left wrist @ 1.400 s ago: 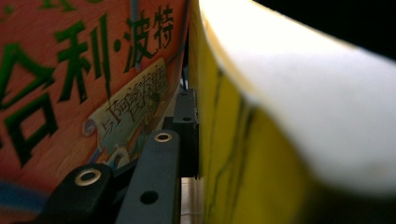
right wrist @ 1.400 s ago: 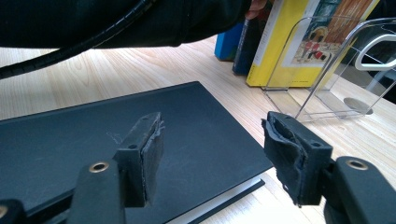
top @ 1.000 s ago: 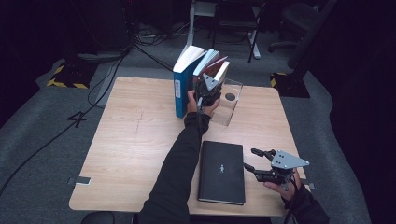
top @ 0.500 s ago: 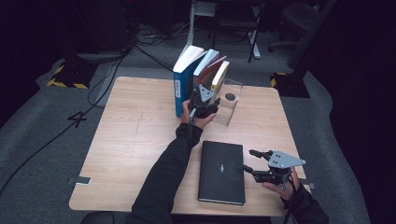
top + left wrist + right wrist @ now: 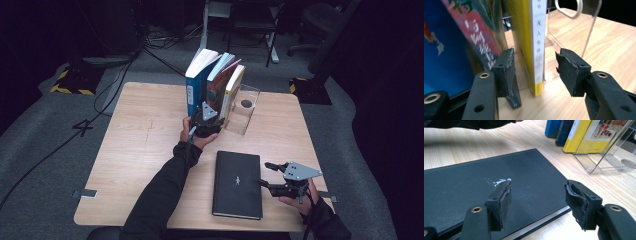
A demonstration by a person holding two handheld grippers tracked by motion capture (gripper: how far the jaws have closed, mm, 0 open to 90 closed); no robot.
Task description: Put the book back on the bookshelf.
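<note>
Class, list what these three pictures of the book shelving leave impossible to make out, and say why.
- Yellow book: spine print, left gripper view, too small; top cut off by the frame.
- Red book: cover lettering, left gripper view, blurred.
- Black book: near end, right gripper view, hidden behind the right gripper.

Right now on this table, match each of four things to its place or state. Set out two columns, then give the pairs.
Things:
1. yellow book
2. black book
3. clear bookend
4. blue book

Places or states:
A. lying flat near the right claw
B. far left of the upright row
C. standing between the open jaws of the left claw
D. right end of the row, propping the books

Pairs: 1-C, 2-A, 3-D, 4-B
</note>
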